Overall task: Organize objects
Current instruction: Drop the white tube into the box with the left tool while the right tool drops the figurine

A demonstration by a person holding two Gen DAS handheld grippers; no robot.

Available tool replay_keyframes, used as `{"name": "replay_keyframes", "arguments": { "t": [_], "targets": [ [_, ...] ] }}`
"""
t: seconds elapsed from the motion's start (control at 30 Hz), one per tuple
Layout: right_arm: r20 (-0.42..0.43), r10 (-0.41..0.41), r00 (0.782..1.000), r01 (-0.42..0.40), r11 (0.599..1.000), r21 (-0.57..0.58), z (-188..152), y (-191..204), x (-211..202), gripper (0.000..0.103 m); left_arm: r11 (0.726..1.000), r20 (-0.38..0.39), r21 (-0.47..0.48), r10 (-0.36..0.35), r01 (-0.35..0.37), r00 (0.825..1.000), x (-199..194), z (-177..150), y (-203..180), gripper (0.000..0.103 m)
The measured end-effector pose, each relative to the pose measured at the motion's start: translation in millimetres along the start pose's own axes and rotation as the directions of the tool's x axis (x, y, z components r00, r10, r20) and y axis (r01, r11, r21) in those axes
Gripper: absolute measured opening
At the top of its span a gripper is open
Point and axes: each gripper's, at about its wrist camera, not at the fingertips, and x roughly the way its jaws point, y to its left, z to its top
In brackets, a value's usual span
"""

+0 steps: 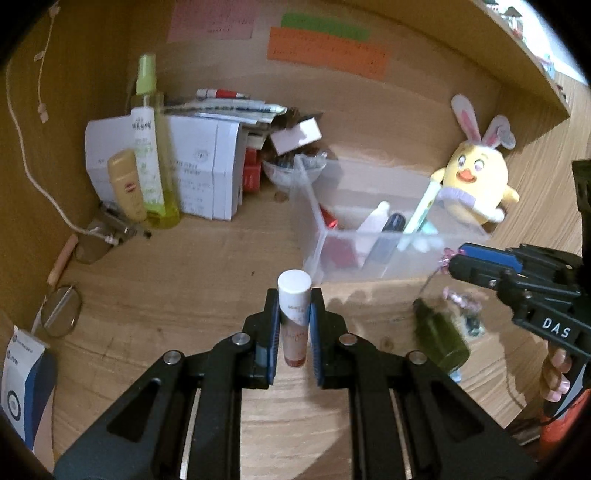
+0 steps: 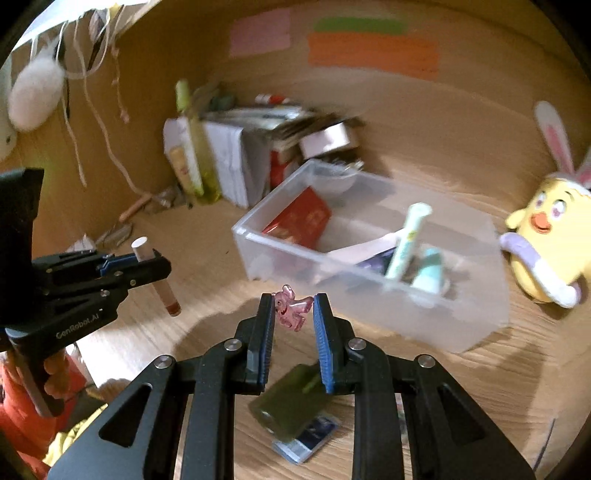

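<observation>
Left fingers (image 1: 272,332) clenched on white-capped tube (image 1: 294,314), above counter (image 1: 184,295); right fingers (image 2: 322,325) pinching pink charm (image 2: 291,308), just before clear bin (image 2: 369,295).

1. A light wood-grain surface (image 1: 207,266) filled the lower part of both views.
2. A brown back wall (image 1: 424,99) rose toward 12 o'clock, carrying pink (image 1: 210,18), green (image 1: 325,26) and orange (image 1: 327,53) paper notes.
3. At 9 o'clock a side panel (image 1: 74,92) held a hanging white cord (image 1: 22,147).
4. Toward 2 o'clock a wooden shelf edge (image 1: 532,62) curved away.
</observation>
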Motion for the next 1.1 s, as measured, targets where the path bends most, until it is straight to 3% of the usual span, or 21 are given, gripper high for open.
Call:
{"name": "replay_keyframes", "arguments": {
  "t": [0.33, 0.7, 1.1],
  "targets": [
    [0.112, -0.070, 0.991, 0.061, 0.994, 0.086, 10.9, -42.7, -41.7, 0.019, 0.999, 0.083, 0.025, -0.039, 0.037, 0.996, -9.9, 32.7, -24.0, 0.014],
    [0.174, -0.122, 0.977, 0.099, 0.986, 0.135, 22.8, -75.7, -58.0, 0.019, 0.998, 0.147, 0.049, -0.054, 0.047, 0.988, -7.4, 70.1, -44.0, 0.014],
    [0.173, -0.115, 0.978, 0.085, 0.982, 0.170, 32.1, -100.5, -43.2, 0.019, 0.998, 0.126, 0.064, -0.022, 0.014, 0.992, 28.5, 98.2, -51.1, 0.014]
  ]
}}
